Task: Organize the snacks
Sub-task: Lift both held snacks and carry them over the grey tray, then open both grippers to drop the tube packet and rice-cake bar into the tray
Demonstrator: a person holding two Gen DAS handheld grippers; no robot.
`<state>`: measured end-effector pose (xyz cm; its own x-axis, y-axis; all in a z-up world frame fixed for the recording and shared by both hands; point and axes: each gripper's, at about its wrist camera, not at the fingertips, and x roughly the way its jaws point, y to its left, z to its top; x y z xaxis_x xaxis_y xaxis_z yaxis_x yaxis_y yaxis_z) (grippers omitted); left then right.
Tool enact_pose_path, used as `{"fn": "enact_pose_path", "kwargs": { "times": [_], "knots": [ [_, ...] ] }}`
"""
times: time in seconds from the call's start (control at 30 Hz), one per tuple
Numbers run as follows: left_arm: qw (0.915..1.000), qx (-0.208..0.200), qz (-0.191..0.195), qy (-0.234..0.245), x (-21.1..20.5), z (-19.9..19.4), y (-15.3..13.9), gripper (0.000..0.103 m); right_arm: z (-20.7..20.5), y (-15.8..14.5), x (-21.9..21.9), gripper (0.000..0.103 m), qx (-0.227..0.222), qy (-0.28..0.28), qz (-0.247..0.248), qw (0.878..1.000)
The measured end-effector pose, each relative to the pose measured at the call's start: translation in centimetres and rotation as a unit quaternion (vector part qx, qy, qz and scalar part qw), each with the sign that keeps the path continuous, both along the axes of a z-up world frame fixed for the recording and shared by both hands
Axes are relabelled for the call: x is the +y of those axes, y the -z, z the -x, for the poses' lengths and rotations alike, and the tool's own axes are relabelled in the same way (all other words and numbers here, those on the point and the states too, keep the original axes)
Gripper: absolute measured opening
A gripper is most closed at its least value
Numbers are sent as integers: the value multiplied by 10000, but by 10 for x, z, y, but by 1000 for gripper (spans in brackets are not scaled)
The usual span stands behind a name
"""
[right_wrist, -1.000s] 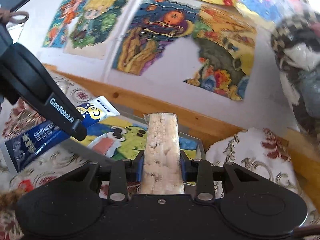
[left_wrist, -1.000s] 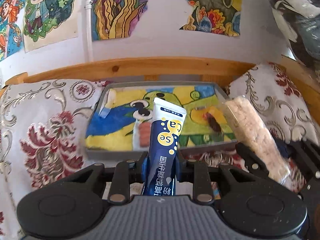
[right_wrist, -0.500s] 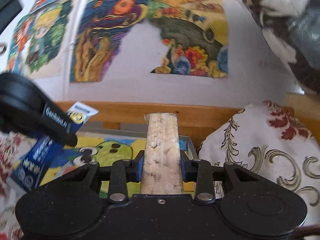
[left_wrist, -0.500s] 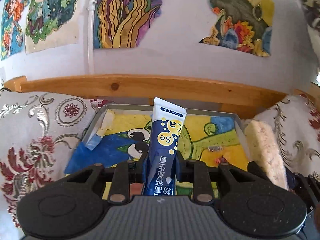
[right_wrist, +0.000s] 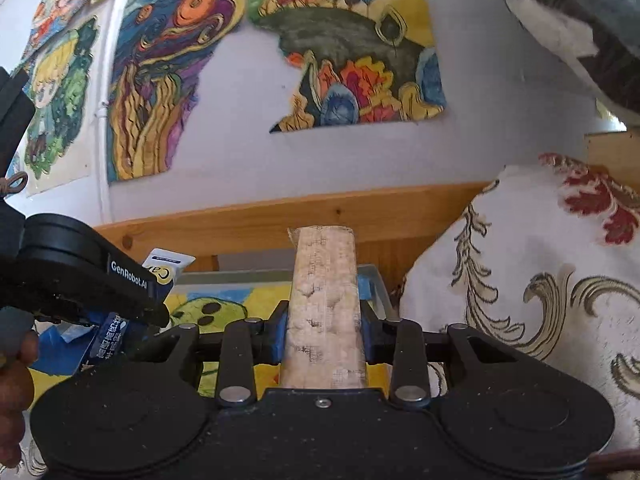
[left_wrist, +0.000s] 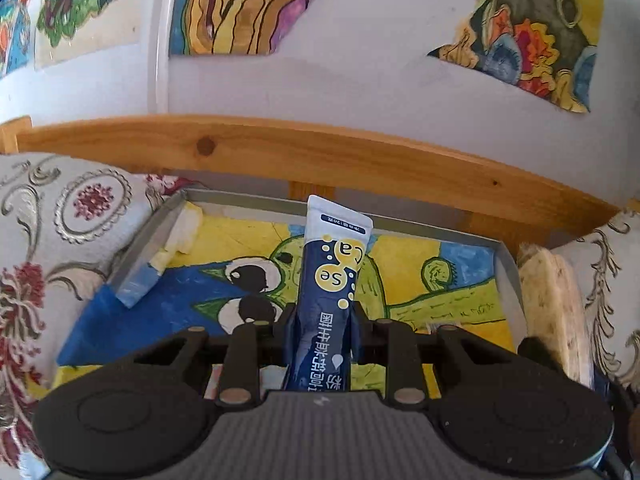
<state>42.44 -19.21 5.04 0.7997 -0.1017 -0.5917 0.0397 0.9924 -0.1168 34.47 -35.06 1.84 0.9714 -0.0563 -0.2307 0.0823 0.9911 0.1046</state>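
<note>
My left gripper (left_wrist: pixel 323 320) is shut on a dark blue snack sachet (left_wrist: pixel 330 280) with yellow "Ca" and "Se" dots, held upright over a grey tray (left_wrist: pixel 160 228) lined with a painted picture. The pale puffed-rice bar (left_wrist: pixel 554 312) shows at the right edge of that view. In the right wrist view my right gripper (right_wrist: pixel 324 328) is shut on that rice bar (right_wrist: pixel 324 280), which points up over the tray's right end (right_wrist: pixel 376 280). The left gripper body (right_wrist: pixel 84 280) and its blue sachet (right_wrist: pixel 112 336) appear at the left there.
A wooden rail (left_wrist: pixel 320 156) runs behind the tray, under a white wall with painted pictures (left_wrist: pixel 240 4). Patterned cushions lie left (left_wrist: pixel 48 240) and right (right_wrist: pixel 540 280) of the tray. A person's hand (right_wrist: pixel 16 380) shows at the lower left.
Both grippers have moved forward toward the tray and rail, each keeping its snack. The tray now fills more of both views, and the rice bar sits over its right end.
</note>
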Motion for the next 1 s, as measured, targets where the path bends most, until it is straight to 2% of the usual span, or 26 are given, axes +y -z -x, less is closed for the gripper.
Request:
{"fn": "enact_pose_path", "kwargs": {
  "times": [0.23,0.3,0.47,0.6,0.7,0.8,0.9,1.0],
  "knots": [
    [9996,289,47,56,-9,-14,18,28,-13,14,-11,35,332,68,-177,9993],
    [9992,378,123,20,-10,-17,23,28,-14,16,-13,27,352,81,-205,9991],
    [9987,474,184,-5,-13,-19,28,28,-16,20,-16,27,450,103,-234,9987],
    [9985,518,188,33,-14,-18,29,31,-15,18,-18,30,409,123,-289,9987],
    [9985,504,213,7,-14,-15,27,33,-12,14,-18,37,345,134,-277,9989],
    [9983,501,280,5,-13,-11,24,44,-8,8,-19,41,290,139,-262,9991],
    [9985,461,295,29,-12,-3,16,49,0,-1,-20,48,195,172,-247,9994],
    [9992,293,268,-1,-8,10,4,67,12,-15,-22,59,24,206,-211,9996]
  ]
}}
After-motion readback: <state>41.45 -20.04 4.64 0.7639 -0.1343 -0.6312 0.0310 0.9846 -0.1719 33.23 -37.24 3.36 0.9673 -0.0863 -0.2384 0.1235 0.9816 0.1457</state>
